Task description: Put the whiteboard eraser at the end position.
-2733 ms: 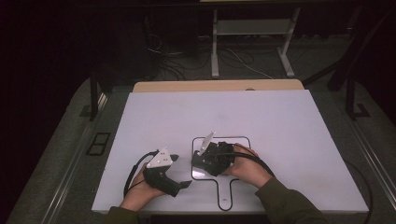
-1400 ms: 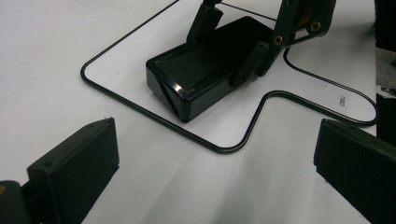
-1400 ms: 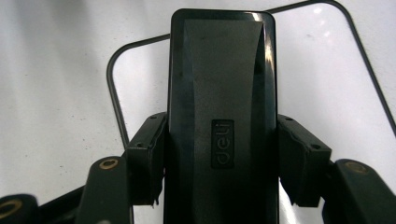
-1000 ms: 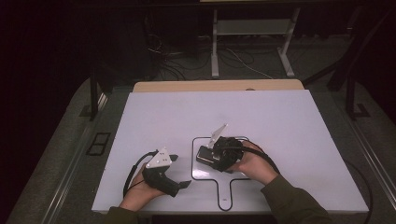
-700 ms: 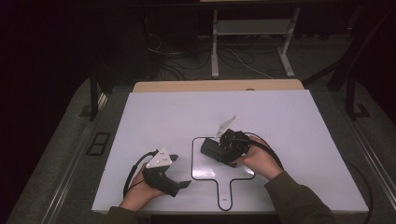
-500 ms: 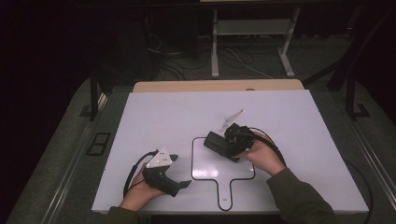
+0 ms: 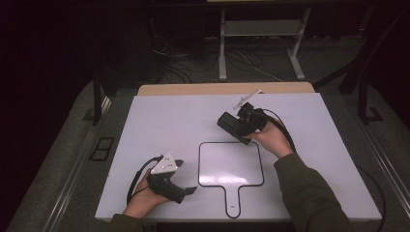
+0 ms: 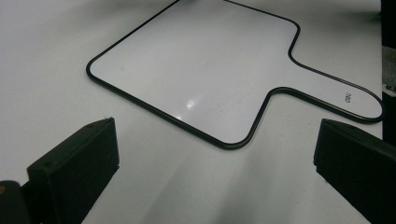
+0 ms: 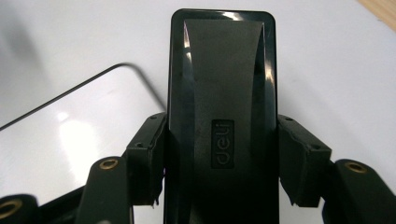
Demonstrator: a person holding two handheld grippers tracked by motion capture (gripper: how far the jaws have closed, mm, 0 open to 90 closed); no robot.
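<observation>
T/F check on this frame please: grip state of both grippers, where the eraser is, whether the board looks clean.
1. The right gripper is shut on the black eraser. True.
2. The eraser rests flat on the small whiteboard. False: it is held past the board's far right corner, over the table.
3. The left gripper has its jaws clamped on the whiteboard's handle. False: the jaws stand open with bare table between them, the board lying ahead.
4. The whiteboard's face shows no marks. True, in the high and left gripper views.
5. The whiteboard's handle points toward the person. True.
</observation>
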